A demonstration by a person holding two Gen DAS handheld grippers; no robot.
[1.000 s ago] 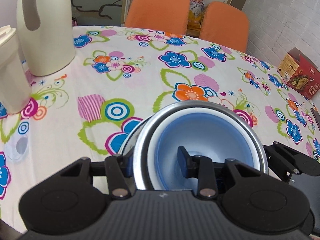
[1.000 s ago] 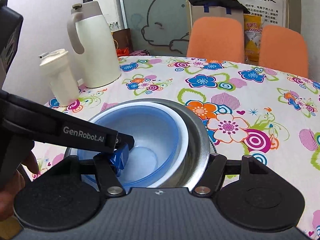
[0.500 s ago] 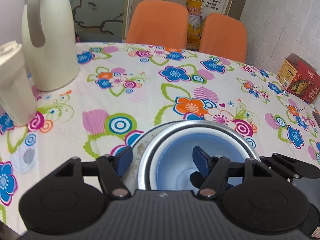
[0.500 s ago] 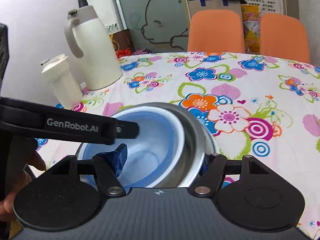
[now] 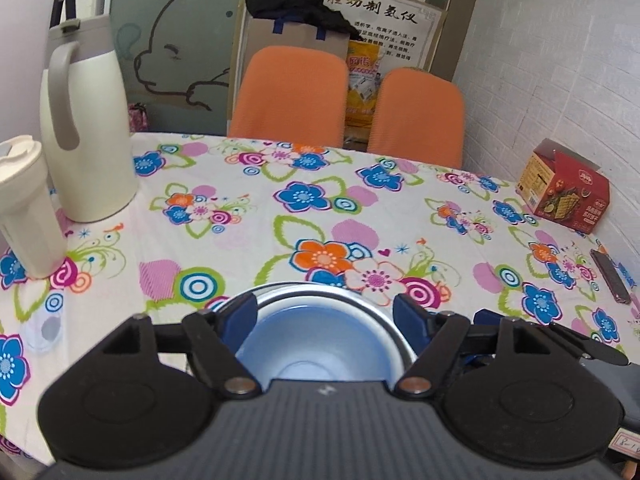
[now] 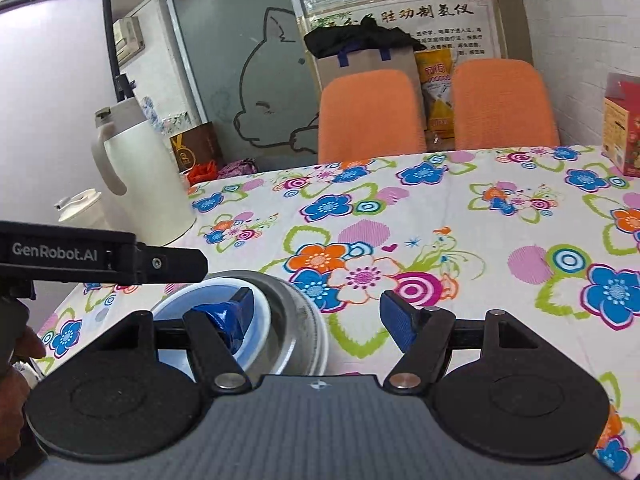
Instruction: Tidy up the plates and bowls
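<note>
**Steel bowl stack sat between spread fingers**

Steel bowl (image 5: 320,300) with a blue bowl (image 5: 316,344) nested inside rested on the floral tablecloth (image 5: 248,240). The left gripper (image 5: 322,316) hung above it, fingers spread wide, gripping nothing. The right gripper (image 6: 316,316) was likewise open, stack under its left finger.

Left gripper (image 6: 100,254) arm, right wrist view: white "GenRobot.AI". Wall poster (image 6: 436,20) carries large Chinese characters, not transcribed. Red box (image 5: 566,192): print too small to read.
</note>
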